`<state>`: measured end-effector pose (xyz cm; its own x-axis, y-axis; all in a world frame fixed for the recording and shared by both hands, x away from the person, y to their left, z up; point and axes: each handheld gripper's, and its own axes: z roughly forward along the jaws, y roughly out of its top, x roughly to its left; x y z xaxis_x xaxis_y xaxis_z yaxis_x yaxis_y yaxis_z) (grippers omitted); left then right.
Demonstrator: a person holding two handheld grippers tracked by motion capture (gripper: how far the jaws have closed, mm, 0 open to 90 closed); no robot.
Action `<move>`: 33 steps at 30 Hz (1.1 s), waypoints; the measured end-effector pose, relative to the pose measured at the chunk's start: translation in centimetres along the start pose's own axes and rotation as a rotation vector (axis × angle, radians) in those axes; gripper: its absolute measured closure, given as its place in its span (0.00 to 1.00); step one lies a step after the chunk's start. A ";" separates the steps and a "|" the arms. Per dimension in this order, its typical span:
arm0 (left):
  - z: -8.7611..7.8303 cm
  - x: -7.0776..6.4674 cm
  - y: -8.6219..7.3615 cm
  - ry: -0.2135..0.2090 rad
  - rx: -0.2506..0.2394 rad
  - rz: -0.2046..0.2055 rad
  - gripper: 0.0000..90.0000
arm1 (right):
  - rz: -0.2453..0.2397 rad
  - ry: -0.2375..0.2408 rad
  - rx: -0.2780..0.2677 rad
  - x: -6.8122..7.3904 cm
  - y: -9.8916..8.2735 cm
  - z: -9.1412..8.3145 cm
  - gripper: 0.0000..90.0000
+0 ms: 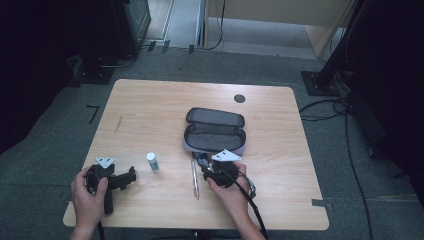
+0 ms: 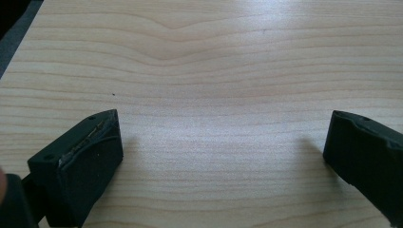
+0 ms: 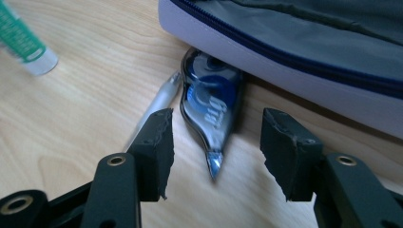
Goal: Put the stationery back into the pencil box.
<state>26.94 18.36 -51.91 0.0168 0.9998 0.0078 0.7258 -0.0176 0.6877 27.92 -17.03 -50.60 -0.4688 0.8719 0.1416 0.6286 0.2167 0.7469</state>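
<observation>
Blue correction tape (image 3: 212, 107) between parted jaws.

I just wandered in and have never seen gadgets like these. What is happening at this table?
A person sits at a wooden table with a two-jaw gripper in each hand. The right gripper is open, its jaws either side of a blue correction tape dispenser lying against an open pencil case, with a pen beside it. The left gripper rests open over bare wood, and a small white tube stands nearby.

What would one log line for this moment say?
right gripper: open, straddling correction tape beside open pencil case | left gripper: open over bare table
</observation>
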 end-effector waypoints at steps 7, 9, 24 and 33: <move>0.0 0.0 0.0 -0.001 -0.001 -0.002 0.00 | 0.050 -0.046 0.006 0.7 0.7 1.6 0.52; 0.0 0.0 0.0 0.000 0.000 0.000 0.00 | 0.057 -0.065 0.017 1.0 0.8 1.9 0.51; 0.0 0.0 0.0 -0.001 0.000 -0.001 0.00 | 0.021 -0.127 0.005 1.6 0.7 2.9 0.58; 0.0 0.0 0.0 0.000 0.000 0.000 0.00 | -0.001 -0.077 0.012 0.9 -0.3 1.7 0.58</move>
<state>26.94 18.36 -51.91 0.0168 0.9998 0.0078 0.7259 -0.0176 0.6876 28.37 -15.61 -51.76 -0.4208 0.9027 0.0896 0.6358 0.2230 0.7390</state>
